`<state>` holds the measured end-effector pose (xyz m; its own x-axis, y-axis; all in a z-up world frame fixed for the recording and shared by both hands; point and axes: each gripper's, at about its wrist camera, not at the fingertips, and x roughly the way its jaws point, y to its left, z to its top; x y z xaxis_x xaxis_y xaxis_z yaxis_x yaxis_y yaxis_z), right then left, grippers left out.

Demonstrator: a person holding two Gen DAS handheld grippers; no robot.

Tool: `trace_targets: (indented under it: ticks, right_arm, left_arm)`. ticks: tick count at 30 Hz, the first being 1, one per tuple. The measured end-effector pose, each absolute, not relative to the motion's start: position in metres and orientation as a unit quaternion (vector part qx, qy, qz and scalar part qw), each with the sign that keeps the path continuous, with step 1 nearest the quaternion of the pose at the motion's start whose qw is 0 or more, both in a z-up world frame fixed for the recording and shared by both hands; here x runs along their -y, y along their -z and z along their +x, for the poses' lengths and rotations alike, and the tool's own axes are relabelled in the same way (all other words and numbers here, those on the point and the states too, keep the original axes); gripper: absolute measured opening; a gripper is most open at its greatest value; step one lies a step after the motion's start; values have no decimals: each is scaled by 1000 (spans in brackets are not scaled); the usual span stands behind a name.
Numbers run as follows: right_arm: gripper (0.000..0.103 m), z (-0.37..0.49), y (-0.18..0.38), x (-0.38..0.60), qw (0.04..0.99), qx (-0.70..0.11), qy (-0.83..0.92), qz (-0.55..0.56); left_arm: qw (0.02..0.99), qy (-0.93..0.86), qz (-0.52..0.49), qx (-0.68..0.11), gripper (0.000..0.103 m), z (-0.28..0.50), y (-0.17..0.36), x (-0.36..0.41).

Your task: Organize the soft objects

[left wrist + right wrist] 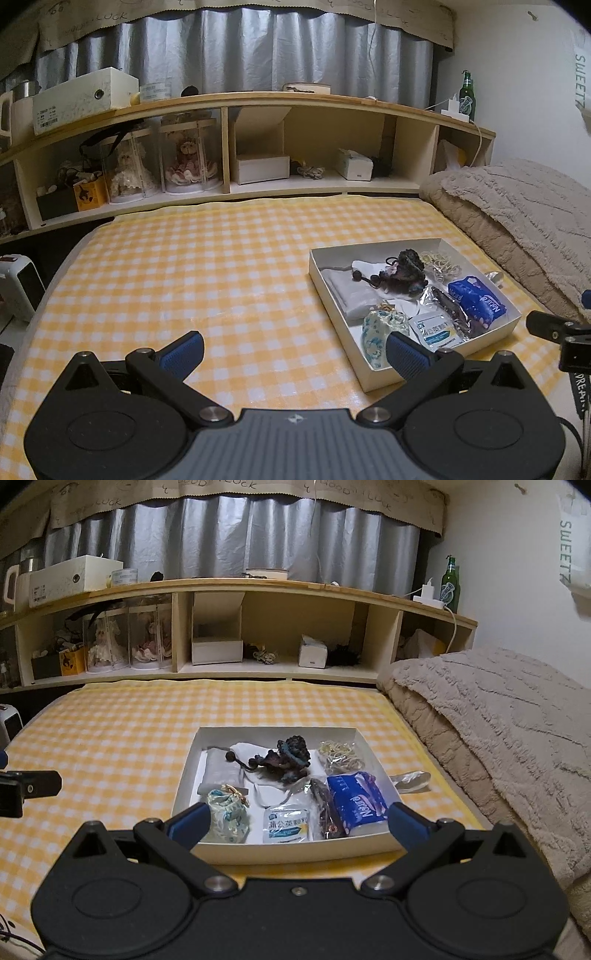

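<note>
Jaws spread wide and empty on both grippers, right gripper (pixel 295 825) just short of white box (pixel 295 849) on the bed; likely stray clear packet (pixel 410 780) beside box goes in next, approach low, pinch gently.

bed cover (pixel 110 738): yellow and white gingham check
box (pixel 295 851): white, plain
tissue pack (pixel 356 803): blue with white lettering
drawstring pouch (pixel 227 821): pale cream with blue-green floral print
sachet (pixel 286 825): white with blue print
knitted piece (pixel 290 755): dark purple and teal
blanket (pixel 498 731): beige, raised wavy texture
curtain (pixel 240 539): silvery grey, tan valance with dark writing
shelf (pixel 258 587): light wood
bottle (pixel 450 585): green
fingers (pixel 188 823): blue pads on black arms
</note>
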<state>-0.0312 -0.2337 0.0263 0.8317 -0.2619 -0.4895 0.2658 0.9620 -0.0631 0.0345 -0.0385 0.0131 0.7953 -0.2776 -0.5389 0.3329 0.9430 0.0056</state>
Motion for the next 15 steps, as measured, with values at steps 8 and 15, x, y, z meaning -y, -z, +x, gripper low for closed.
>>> trace_targets:
  ticks: [8, 15]
  right_arm:
    - [103, -35, -26, 237, 959, -250, 131, 20]
    - [103, -36, -26, 238, 959, -249, 132, 22]
  left_arm:
    - [947, 156, 66, -272, 103, 33, -9, 42]
    - [947, 157, 67, -271, 103, 32, -9, 42]
